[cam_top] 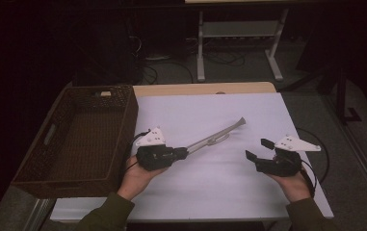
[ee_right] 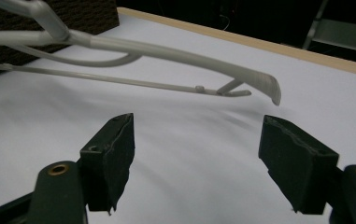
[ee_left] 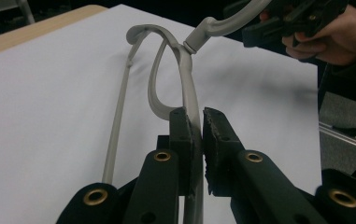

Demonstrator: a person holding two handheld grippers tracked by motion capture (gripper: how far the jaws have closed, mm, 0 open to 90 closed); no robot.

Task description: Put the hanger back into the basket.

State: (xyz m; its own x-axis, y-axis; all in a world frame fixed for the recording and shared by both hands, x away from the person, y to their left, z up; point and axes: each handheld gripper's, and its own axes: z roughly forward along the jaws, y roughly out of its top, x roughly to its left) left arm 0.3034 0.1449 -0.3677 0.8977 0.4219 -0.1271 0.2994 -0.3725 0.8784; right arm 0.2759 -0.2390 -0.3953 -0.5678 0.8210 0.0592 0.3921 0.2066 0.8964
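Note:
A grey plastic clothes hanger hangs tilted over the white table top, its far end pointing up and right. My left gripper is shut on one end of it. In the left gripper view the black pads pinch the hanger's arm, and its hook curves away toward the other hand. My right gripper rests at the right with its jaws wide apart and nothing between them. In the right gripper view the hanger passes ahead of and above that gripper.
A brown wicker basket stands at the table's left side, with a small pale item at its far rim. The basket's corner appears in the right gripper view. Beyond the table's wooden far edge are desk legs and cables on a dark floor.

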